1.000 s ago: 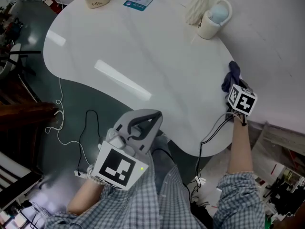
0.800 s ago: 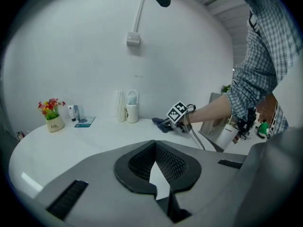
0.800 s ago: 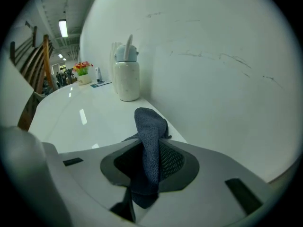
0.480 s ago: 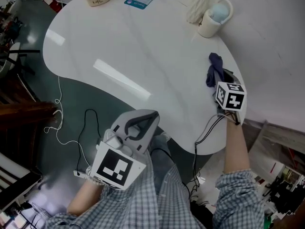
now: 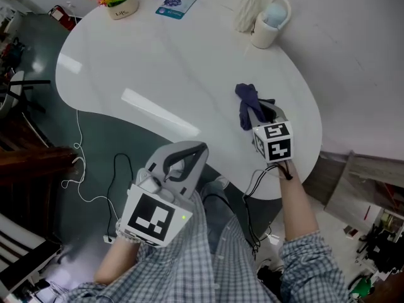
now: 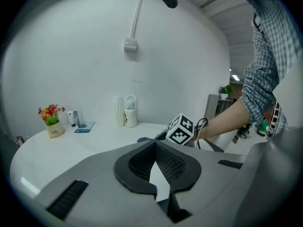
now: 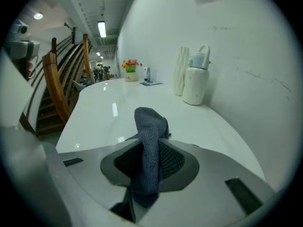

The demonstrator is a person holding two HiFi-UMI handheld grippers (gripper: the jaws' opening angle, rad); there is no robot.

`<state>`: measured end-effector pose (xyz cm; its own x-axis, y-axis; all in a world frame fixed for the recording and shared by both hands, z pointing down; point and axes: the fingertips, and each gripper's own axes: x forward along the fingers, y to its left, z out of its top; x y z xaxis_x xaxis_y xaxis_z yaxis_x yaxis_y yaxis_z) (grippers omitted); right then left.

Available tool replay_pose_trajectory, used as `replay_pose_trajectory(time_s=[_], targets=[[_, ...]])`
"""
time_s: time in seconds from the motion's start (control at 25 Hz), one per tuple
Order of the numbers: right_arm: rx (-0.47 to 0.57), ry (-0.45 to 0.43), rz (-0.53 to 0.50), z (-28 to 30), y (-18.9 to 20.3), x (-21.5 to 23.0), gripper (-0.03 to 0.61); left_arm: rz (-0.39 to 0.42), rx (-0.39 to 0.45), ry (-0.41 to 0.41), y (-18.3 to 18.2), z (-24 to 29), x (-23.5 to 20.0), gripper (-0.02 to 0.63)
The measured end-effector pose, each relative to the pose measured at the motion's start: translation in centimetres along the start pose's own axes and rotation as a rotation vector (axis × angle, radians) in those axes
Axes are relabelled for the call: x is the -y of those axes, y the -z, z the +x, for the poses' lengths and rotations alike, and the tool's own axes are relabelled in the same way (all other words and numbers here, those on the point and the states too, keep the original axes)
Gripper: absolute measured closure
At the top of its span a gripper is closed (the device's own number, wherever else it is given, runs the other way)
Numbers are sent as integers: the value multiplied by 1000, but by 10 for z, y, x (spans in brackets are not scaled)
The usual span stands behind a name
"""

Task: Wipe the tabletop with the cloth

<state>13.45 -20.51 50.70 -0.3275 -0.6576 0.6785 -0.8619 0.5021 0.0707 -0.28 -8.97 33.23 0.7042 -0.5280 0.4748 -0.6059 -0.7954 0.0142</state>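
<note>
Your right gripper (image 7: 150,167) is clamping the dark blue cloth (image 7: 150,126) between its jaws. A bunched fold is standing up past the jaw tips and a tail is hanging below them. The gripper is sitting low over the glossy white tabletop (image 5: 164,62), with open surface stretching ahead and to its left. Since the cloth is gathered into a narrow wad, you are probably only getting a thin strip of contact, so you should be tipping the jaws down until fabric, not plastic, is pressing on the surface. Whether the cloth is touching the table right now is hard to tell. You should be working in slow, overlapping strokes and holding the squeeze firm, because a loose grip is likely to let the wad slip out under drag. Far ahead and slightly right of the jaws, the white handled jug (image 7: 195,82) and ribbed vase (image 7: 180,70) are standing together, so be shortening your strokes as you near them. Your left gripper (image 6: 158,174) is hanging off the table edge, jaws closed together on nothing.
</note>
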Motion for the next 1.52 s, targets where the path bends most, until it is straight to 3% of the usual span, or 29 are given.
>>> replay_pose_trajectory(time_s=[0.4, 0.88, 1.28, 1.52], targets=[[-2, -124, -81, -25, 17, -80, 495, 48, 26, 39, -16, 6, 10, 609], [-4, -189, 32, -52, 36, -153, 495, 61, 66, 44, -33, 15, 7, 609], [9, -180, 23, -61, 39, -158, 495, 69, 71, 59, -39, 23, 14, 609], [-3, -158, 67, -84, 66, -150, 495, 80, 58, 79, -37, 28, 24, 609]])
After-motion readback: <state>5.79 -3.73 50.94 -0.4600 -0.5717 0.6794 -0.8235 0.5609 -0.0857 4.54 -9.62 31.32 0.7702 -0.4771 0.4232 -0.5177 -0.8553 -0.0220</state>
